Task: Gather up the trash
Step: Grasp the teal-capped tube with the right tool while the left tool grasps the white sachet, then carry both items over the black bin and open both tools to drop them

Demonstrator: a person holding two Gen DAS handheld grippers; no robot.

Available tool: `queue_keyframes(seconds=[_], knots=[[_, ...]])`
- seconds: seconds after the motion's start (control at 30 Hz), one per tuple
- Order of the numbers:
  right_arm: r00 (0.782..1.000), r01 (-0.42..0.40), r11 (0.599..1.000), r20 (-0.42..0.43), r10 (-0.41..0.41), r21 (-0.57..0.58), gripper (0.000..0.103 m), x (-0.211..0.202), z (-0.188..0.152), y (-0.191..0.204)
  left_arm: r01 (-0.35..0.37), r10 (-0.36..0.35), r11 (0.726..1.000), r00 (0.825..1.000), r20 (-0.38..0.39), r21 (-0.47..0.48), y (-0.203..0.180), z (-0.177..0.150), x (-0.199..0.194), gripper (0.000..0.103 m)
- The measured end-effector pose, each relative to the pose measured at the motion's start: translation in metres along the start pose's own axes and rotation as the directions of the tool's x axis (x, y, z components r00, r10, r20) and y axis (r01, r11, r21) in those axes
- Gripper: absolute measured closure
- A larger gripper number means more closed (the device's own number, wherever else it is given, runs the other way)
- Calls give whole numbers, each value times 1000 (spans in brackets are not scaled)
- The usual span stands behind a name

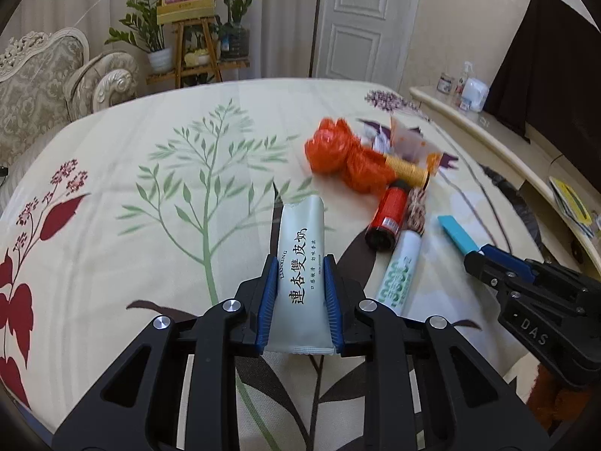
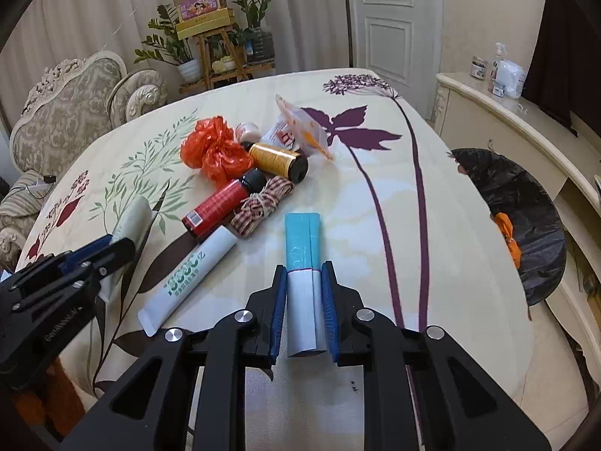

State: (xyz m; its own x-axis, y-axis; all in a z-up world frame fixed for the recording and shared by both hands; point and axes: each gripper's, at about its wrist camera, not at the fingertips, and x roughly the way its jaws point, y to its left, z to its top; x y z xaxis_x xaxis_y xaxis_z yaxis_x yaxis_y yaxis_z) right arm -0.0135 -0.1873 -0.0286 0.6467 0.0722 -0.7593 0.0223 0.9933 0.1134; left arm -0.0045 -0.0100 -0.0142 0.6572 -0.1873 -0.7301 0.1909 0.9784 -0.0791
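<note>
My left gripper (image 1: 299, 263) is shut on a pale green snack packet (image 1: 300, 259) with black Chinese lettering, held above the table. My right gripper (image 2: 303, 270) is shut on a blue-and-white packet (image 2: 302, 263), also held above the table. On the flowered tablecloth (image 2: 375, 203) lie a crumpled orange plastic bag (image 2: 214, 150), a red bottle (image 2: 221, 203), a yellow thread spool (image 2: 278, 159), a checked ribbon bundle (image 2: 263, 203), a white tube with green print (image 2: 191, 274) and a torn orange-and-white wrapper (image 2: 304, 131). The right gripper shows at the right of the left wrist view (image 1: 484, 259).
A bin lined with a black bag (image 2: 526, 203), with orange trash inside, stands right of the table. A cream sideboard (image 2: 507, 112) with bottles runs along the right wall. A sofa (image 2: 64, 112) and a plant stand (image 2: 214, 56) are behind the table.
</note>
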Motion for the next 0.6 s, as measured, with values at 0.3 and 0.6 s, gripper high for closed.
queue_keyframes(seconds=[0.3,0.6], knots=[[999,17,1000,33,-18,13,84,-9,8,-12,35,-36,999,998,50,27,-18,18,-9,79],[992,75,995,100,-81,66,84,-26,27,-45,92,-96,994,993,69,64,-51,34,-4,79]])
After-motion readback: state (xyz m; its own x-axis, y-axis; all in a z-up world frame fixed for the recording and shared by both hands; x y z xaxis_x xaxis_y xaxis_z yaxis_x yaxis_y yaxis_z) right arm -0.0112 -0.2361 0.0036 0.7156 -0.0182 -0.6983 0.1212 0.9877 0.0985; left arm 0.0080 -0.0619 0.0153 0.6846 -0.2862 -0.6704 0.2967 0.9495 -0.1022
